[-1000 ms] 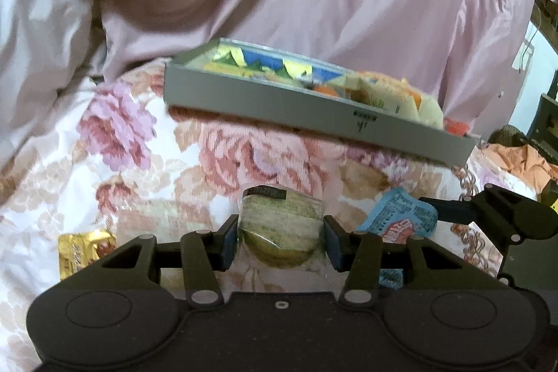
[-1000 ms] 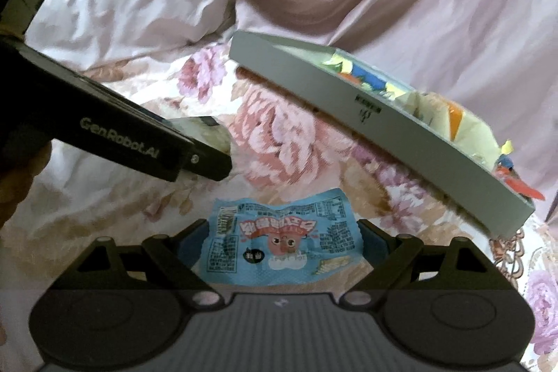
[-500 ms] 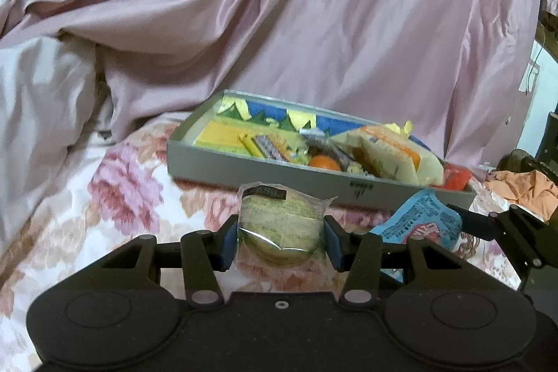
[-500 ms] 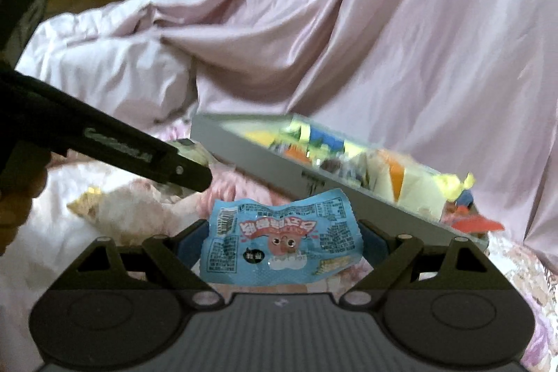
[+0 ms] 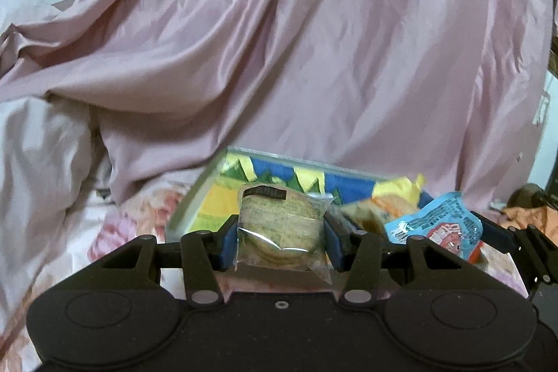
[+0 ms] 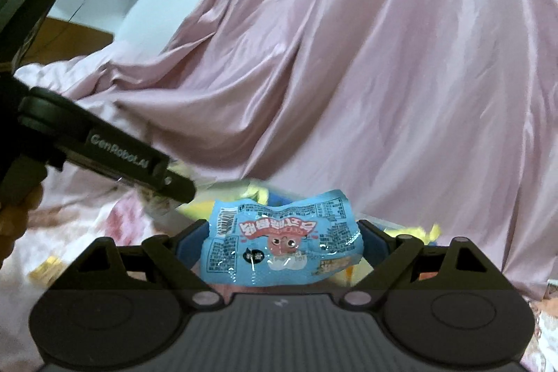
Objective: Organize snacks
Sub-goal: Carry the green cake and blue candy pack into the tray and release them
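Left hand-held gripper point(image 5: 280, 241) pinches a wrapped round cake point(image 5: 280, 229) and right hand-held gripper point(image 6: 279, 248) clamps a blue snack packet point(image 6: 282, 241), both raised near the grey tray point(image 5: 195, 194), probably for dropping in.

The left gripper point(image 5: 280, 232) points slightly downward, its jaws drawn partly in and pressing both blue pads against the sides of a clear-wrapped round pastry point(image 5: 279, 229) that stands between them. The right gripper point(image 6: 284, 241) points nearly level, its jaws spread wide and clamped on the two ends of a blue snack packet point(image 6: 282, 239) stretched across the gap. A hand point(image 6: 15, 215) grips the left gripper's handle at the right view's left edge.
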